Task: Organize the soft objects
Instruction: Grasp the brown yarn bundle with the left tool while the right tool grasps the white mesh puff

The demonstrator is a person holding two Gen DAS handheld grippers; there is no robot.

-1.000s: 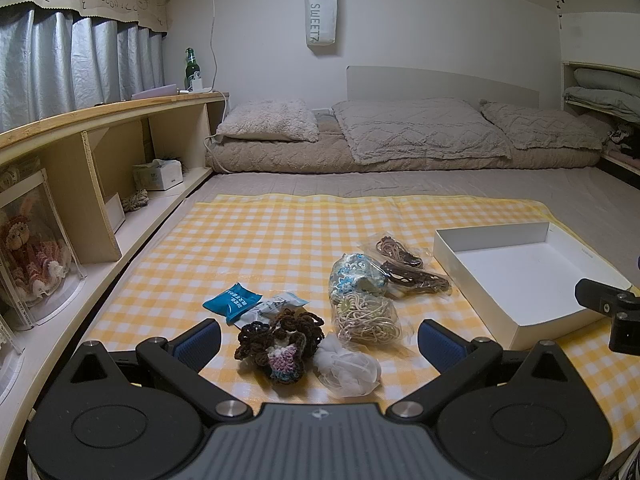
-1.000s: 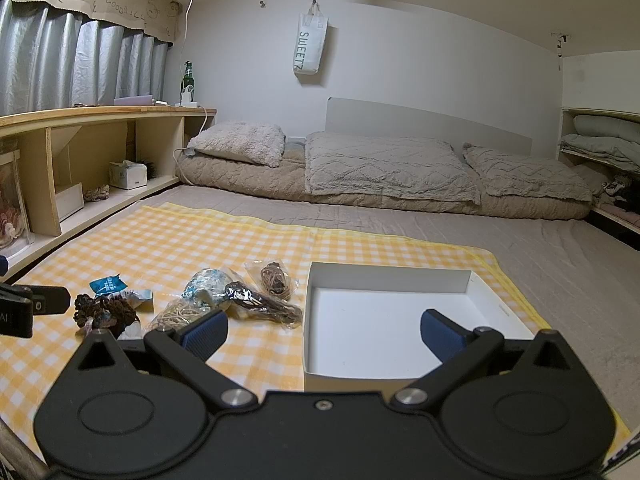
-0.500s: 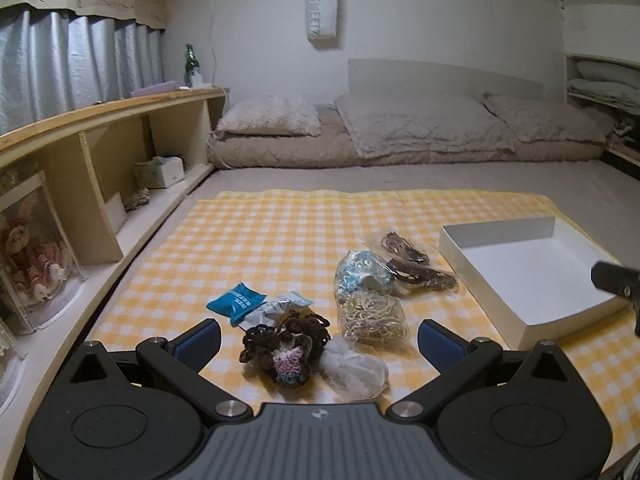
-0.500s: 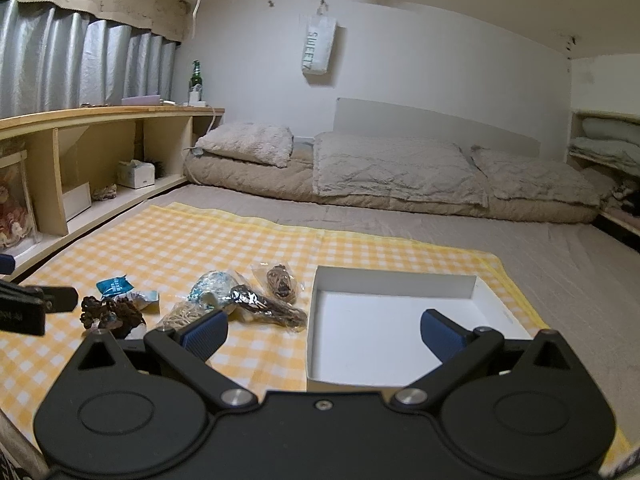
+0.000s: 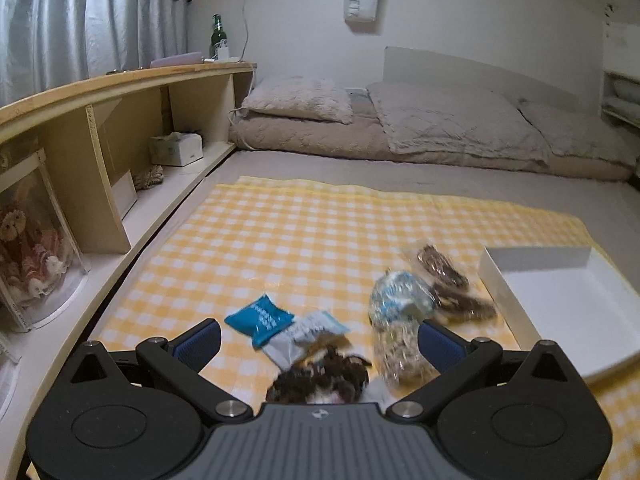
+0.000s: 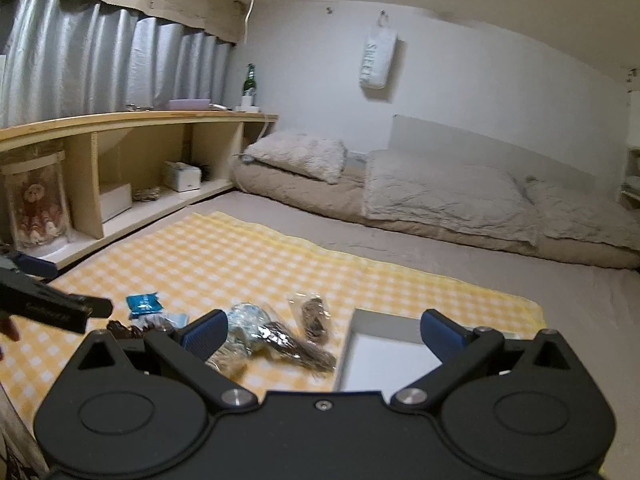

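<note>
Several small soft items lie on a yellow checked cloth (image 5: 304, 240): a blue packet (image 5: 259, 318), a grey packet (image 5: 308, 334), a dark crocheted bundle (image 5: 320, 378), a bag of pale bands (image 5: 398, 350), a blue-white bagged item (image 5: 398, 300) and bags of brown ties (image 5: 452, 284). A white open box (image 5: 568, 304) stands to their right. My left gripper (image 5: 318, 344) is open, low over the crocheted bundle. My right gripper (image 6: 323, 336) is open and empty, above the bags (image 6: 280, 340) and the box (image 6: 384, 356).
A wooden shelf unit (image 5: 120, 128) runs along the left with a tissue box, a bagged doll and a green bottle on top. Beige bedding and pillows (image 5: 440, 128) lie at the back. The left gripper's finger (image 6: 52, 304) shows at the right wrist view's left edge.
My left gripper has moved forward and down onto the pile; the crocheted bundle now sits between its fingers. My right gripper has swung left and tilted, so the box has shifted right in its view.
</note>
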